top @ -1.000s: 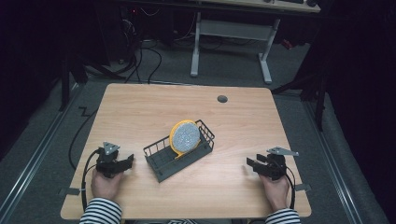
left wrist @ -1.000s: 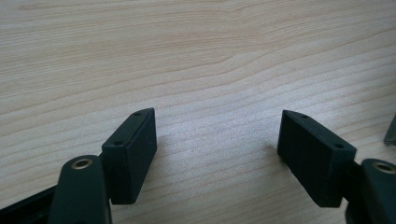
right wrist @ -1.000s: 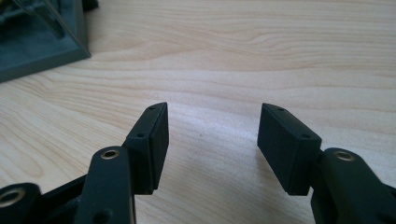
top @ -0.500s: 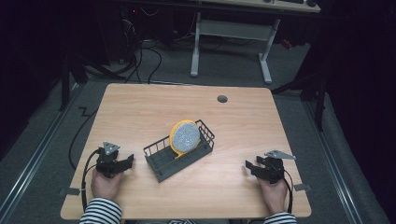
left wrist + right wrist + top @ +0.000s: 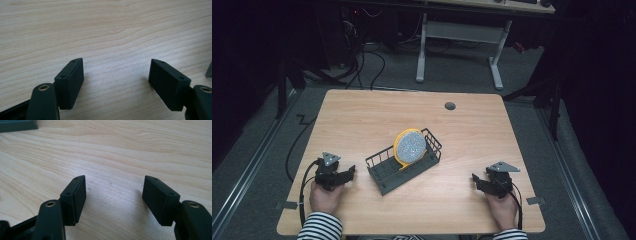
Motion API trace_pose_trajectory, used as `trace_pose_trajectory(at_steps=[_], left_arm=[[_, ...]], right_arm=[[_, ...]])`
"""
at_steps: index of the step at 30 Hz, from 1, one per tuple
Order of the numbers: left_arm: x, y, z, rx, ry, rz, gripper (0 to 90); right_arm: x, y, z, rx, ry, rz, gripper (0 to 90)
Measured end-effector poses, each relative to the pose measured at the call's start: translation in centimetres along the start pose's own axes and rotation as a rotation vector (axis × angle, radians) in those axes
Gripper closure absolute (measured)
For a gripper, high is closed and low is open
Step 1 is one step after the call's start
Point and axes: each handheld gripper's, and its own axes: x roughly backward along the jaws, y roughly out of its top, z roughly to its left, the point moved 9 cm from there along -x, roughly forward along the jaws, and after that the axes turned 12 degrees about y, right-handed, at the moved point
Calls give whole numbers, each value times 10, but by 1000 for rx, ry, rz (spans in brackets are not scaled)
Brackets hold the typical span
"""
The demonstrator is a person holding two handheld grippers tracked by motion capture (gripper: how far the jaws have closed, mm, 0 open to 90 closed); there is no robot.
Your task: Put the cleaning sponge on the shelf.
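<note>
A dark wire rack (image 5: 404, 164) sits on the middle of the wooden table (image 5: 362, 120). A yellow-rimmed round plate with a grey speckled face (image 5: 409, 146) stands on edge in it. My left gripper (image 5: 348, 173) rests on the table left of the rack, open, with bare wood between its pads (image 5: 72, 80). My right gripper (image 5: 475, 180) rests near the front right, open too, its pads (image 5: 76, 195) wide apart over bare wood. Hands in striped sleeves hold both. A corner of the rack (image 5: 17, 125) shows in the right gripper view.
A round cable hole (image 5: 450, 106) lies at the table's far side. Beyond the table stand a white desk frame (image 5: 459, 50) and floor cables (image 5: 372, 55). Bare wood stretches around the rack on every side.
The right gripper has slid a little toward the table's front edge and inward. The left gripper, rack and plate stay where they were.
</note>
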Motion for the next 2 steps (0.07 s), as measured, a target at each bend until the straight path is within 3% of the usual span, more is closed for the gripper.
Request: trace_pose_trajectory(at_steps=[2], left_arm=[[0, 0, 0, 2, 1, -2, 287]], right_arm=[[0, 0, 0, -1, 2, 0, 356]])
